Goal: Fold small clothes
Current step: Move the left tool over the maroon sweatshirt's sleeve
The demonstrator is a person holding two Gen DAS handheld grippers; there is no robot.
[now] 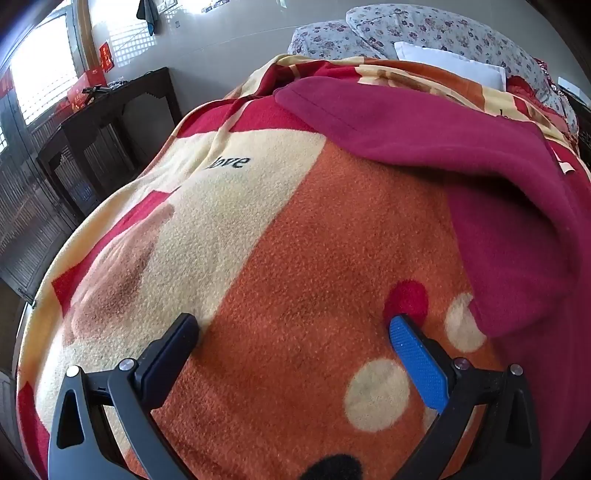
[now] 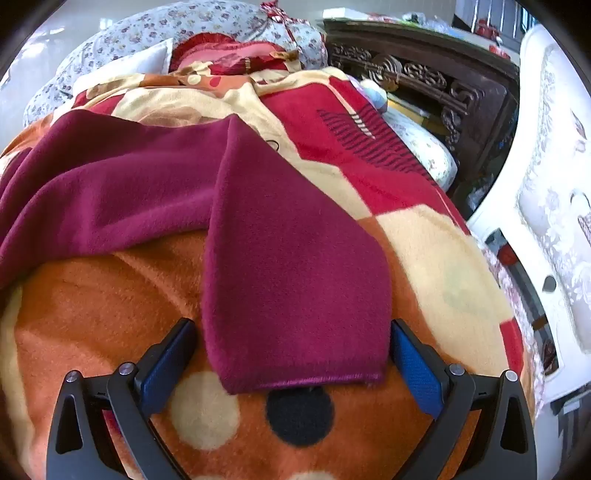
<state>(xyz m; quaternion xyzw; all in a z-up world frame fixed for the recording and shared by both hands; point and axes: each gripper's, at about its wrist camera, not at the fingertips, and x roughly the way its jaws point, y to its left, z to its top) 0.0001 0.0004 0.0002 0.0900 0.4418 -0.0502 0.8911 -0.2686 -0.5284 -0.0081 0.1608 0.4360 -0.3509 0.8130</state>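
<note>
A maroon fleece garment (image 1: 424, 125) lies spread on a patterned orange, cream and red blanket (image 1: 295, 240) on a bed. In the left wrist view it fills the upper right, and my left gripper (image 1: 295, 325) is open and empty over the bare blanket, left of the garment's near edge. In the right wrist view one long part of the garment (image 2: 291, 266), like a leg or sleeve, runs toward me with its hemmed end near. My right gripper (image 2: 293, 332) is open, one finger on each side of that end.
Floral pillows (image 1: 424, 33) and a white pillow (image 1: 450, 64) lie at the bed's head. A dark wooden cabinet (image 1: 92, 140) stands left of the bed. A carved dark headboard (image 2: 424, 77) and a white chair (image 2: 554, 184) are on the right.
</note>
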